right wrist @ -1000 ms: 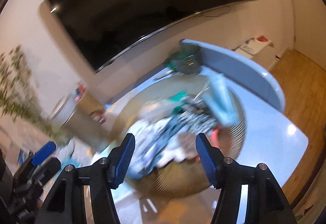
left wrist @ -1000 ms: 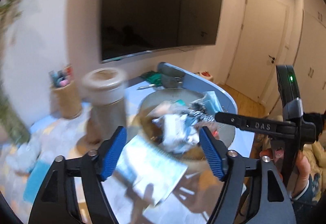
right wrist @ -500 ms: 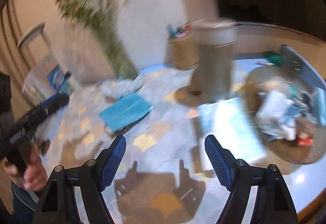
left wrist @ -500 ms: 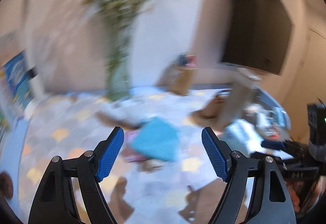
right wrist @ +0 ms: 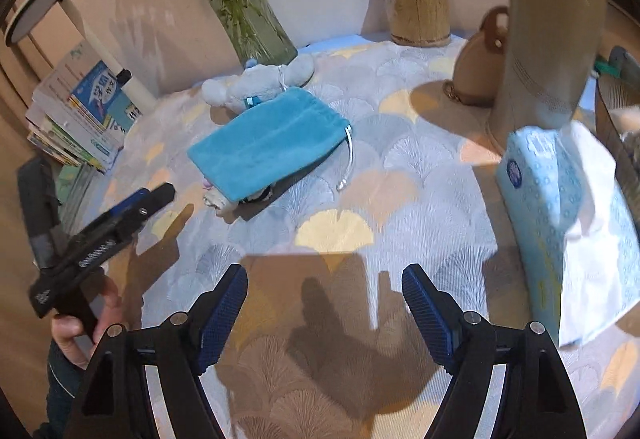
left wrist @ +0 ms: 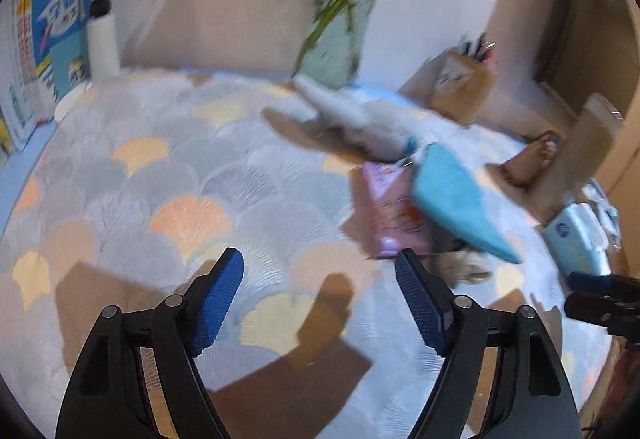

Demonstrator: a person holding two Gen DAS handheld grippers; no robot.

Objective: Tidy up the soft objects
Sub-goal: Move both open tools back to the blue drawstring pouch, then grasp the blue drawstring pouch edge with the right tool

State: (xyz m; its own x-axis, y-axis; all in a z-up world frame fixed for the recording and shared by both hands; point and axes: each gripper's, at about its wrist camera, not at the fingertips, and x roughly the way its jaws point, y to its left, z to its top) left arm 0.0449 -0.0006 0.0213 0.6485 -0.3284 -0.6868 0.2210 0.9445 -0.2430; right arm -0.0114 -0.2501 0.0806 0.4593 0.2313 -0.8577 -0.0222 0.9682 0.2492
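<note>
Both tools swung from basket to tablecloth | left tool, right tool: angled down, agape, empty

the left black two-finger gripper with blue ribbed pads tilts downward, jaws wide apart and empty. the right black gripper with blue ribbed pads points down more steeply, its jaws having just been opening, nothing between them.

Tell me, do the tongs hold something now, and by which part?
Nothing is held. The left tongs and the right tongs are open, with only the tablecloth below them.
</note>
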